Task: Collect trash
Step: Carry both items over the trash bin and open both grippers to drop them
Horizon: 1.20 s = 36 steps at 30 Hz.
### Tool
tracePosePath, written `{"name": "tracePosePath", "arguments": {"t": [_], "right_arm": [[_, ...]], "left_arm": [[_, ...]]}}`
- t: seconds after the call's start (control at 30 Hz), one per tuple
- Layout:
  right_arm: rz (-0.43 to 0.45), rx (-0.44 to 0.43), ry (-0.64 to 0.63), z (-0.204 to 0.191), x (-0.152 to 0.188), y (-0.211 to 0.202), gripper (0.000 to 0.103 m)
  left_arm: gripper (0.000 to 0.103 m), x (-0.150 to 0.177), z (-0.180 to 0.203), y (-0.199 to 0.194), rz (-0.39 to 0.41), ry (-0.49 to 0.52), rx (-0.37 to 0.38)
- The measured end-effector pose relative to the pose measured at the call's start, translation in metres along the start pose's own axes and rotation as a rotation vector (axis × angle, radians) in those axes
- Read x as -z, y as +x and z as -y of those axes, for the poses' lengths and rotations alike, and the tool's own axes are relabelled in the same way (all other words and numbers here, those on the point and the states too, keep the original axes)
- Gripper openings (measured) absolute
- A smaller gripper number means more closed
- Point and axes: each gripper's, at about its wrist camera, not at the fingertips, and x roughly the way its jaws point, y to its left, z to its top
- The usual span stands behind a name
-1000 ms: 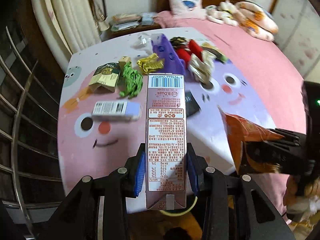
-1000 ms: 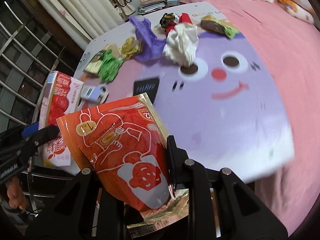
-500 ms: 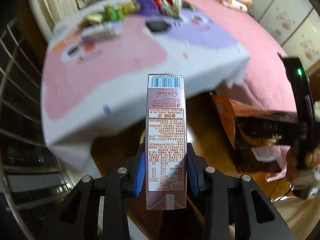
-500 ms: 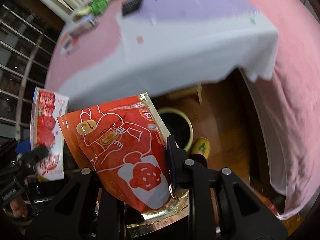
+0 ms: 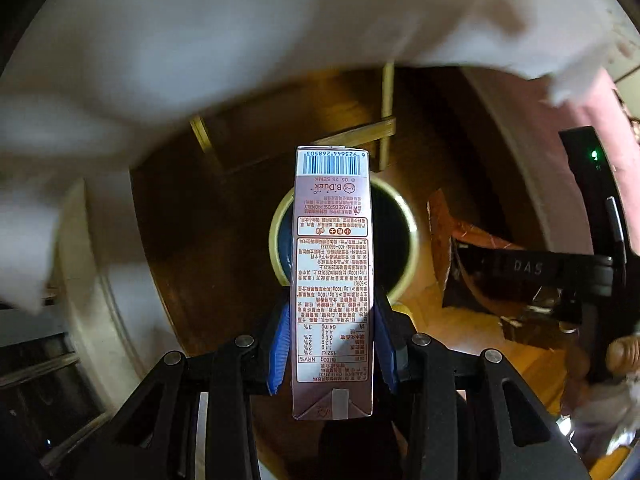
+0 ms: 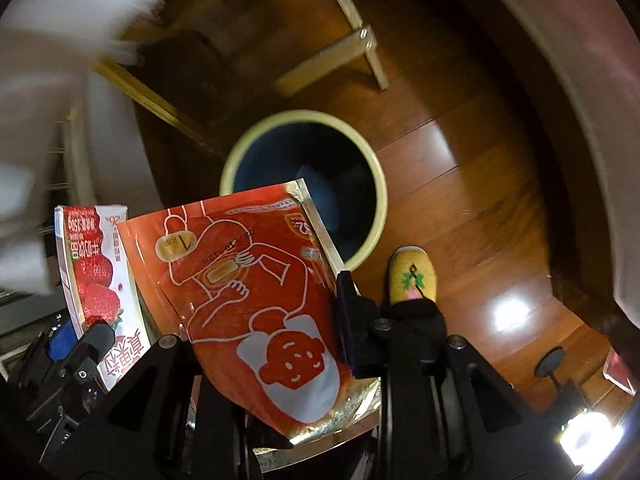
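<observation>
A tall pink drink carton point(image 5: 332, 264) stands upright between the blue pads of my left gripper point(image 5: 332, 320), which is shut on it. It hangs over the round cream-rimmed trash bin point(image 5: 412, 240) on the floor. My right gripper point(image 6: 260, 332) holds an orange foil pouch point(image 6: 256, 288) just at the bin's point(image 6: 376, 184) near rim. Its jaws are opening, and the right pad still touches the pouch edge. The left gripper point(image 6: 76, 344) with the carton point(image 6: 92, 280) shows at the lower left of the right wrist view. The bin's dark inside holds some dim shapes.
A white tablecloth point(image 5: 240, 40) hangs over the wooden table frame point(image 6: 344, 52) just beyond the bin. A person's foot in a yellow slipper point(image 6: 412, 276) stands right of the bin. A pink bedspread point(image 6: 580, 80) drapes along the right. Bare wooden floor point(image 6: 480, 200) lies between.
Both grippers have dropped from above the tabletop to just over the bin on the floor, each still carrying its item. The tabletop trash has left both views.
</observation>
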Motion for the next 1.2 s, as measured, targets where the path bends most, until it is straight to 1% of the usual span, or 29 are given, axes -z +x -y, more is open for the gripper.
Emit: {"name": "tracePosePath", "arguments": {"t": [0.07, 0.1, 0.17, 0.2, 0.27, 0.33, 0.37, 0.4, 0.43, 0.47, 0.5, 0.57, 0.6, 0.63, 0.67, 0.73, 0.9, 0.93, 1.0, 1.1, 1.2], "right_arm": [[-0.010, -0.005, -0.013, 0.000, -0.014, 0.033, 0.022], [-0.019, 0.001, -0.013, 0.000, -0.021, 0.046, 0.023], [-0.028, -0.016, -0.012, -0.001, -0.034, 0.075, 0.027], [-0.028, -0.021, -0.010, -0.001, -0.042, 0.088, 0.029], [-0.036, -0.013, -0.017, -0.003, -0.047, 0.106, 0.030], [-0.039, -0.008, -0.029, -0.004, -0.057, 0.122, 0.035], [-0.042, -0.012, -0.038, -0.003, -0.059, 0.131, 0.039], [-0.044, -0.016, -0.045, -0.003, -0.062, 0.136, 0.042], [-0.043, -0.018, -0.053, -0.002, -0.067, 0.143, 0.045], [-0.041, -0.017, -0.058, -0.001, -0.068, 0.147, 0.050], [-0.038, -0.014, -0.065, 0.000, -0.069, 0.151, 0.050], [-0.038, -0.008, -0.074, 0.000, -0.069, 0.155, 0.052], [-0.039, -0.009, -0.076, -0.001, -0.069, 0.158, 0.057], [-0.040, -0.012, -0.080, -0.002, -0.071, 0.160, 0.059], [-0.039, -0.017, -0.085, -0.003, -0.069, 0.161, 0.062], [-0.034, -0.028, -0.103, -0.006, -0.069, 0.162, 0.063], [-0.027, -0.023, -0.133, -0.011, -0.064, 0.157, 0.063], [-0.023, -0.025, -0.135, -0.009, -0.074, 0.166, 0.063], [-0.010, -0.022, -0.148, -0.011, -0.075, 0.163, 0.063], [0.010, -0.009, -0.175, -0.015, -0.071, 0.148, 0.063], [0.027, -0.006, -0.196, -0.019, -0.063, 0.124, 0.063]], "left_arm": [[0.037, 0.001, -0.004, 0.027, 0.004, -0.010, 0.002], [0.037, 0.002, -0.005, 0.042, 0.003, -0.010, 0.001], [0.037, 0.002, -0.007, 0.066, 0.004, -0.007, -0.004], [0.037, 0.004, -0.008, 0.078, 0.007, -0.006, -0.011], [0.037, 0.003, -0.009, 0.099, 0.004, -0.010, -0.015], [0.038, 0.001, -0.009, 0.118, 0.001, -0.019, -0.017], [0.038, 0.003, -0.009, 0.126, 0.004, -0.019, -0.015], [0.039, -0.003, -0.010, 0.132, 0.004, -0.018, -0.018], [0.039, -0.001, -0.010, 0.140, 0.004, -0.018, -0.025], [0.039, -0.006, -0.016, 0.145, 0.001, -0.017, -0.029], [0.041, -0.006, -0.018, 0.152, -0.004, -0.015, -0.037], [0.047, -0.019, -0.026, 0.166, -0.018, -0.014, -0.048], [0.053, -0.017, -0.026, 0.170, -0.021, -0.018, -0.048], [0.060, -0.026, -0.025, 0.178, -0.021, -0.019, -0.048], [0.064, -0.024, -0.025, 0.180, -0.016, -0.020, -0.048], [0.080, -0.029, -0.025, 0.185, -0.015, -0.017, -0.049], [0.080, -0.030, -0.031, 0.185, -0.007, -0.025, -0.069], [0.080, -0.031, -0.030, 0.181, -0.002, -0.028, -0.072], [0.080, -0.031, -0.031, 0.173, 0.011, -0.029, -0.081], [0.080, -0.028, -0.032, 0.152, 0.028, -0.030, -0.091], [0.080, -0.022, -0.032, 0.122, 0.049, -0.041, -0.099]]}}
